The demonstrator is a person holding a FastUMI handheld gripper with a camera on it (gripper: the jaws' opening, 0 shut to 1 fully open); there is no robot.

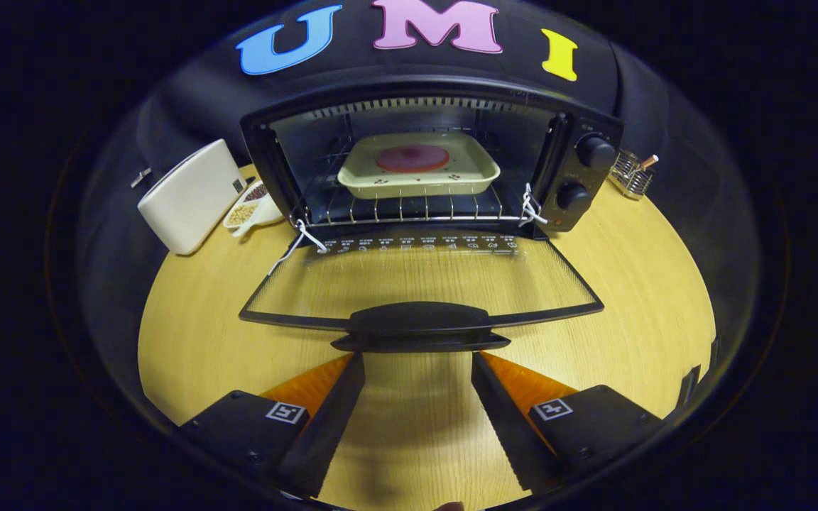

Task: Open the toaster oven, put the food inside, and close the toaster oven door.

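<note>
Orange-sided tool (417,357) spread wide, level, fingertips beneath oven door handle (420,325)

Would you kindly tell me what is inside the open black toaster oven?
A cream rectangular baking dish holding a round red food piece sits on the wire rack. The dish hides the rack beneath it. The open claw is just before the door handle.

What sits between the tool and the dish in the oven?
In the gripper view, the open tool faces the lowered door; its handle and the rack lie before the dish.
</note>
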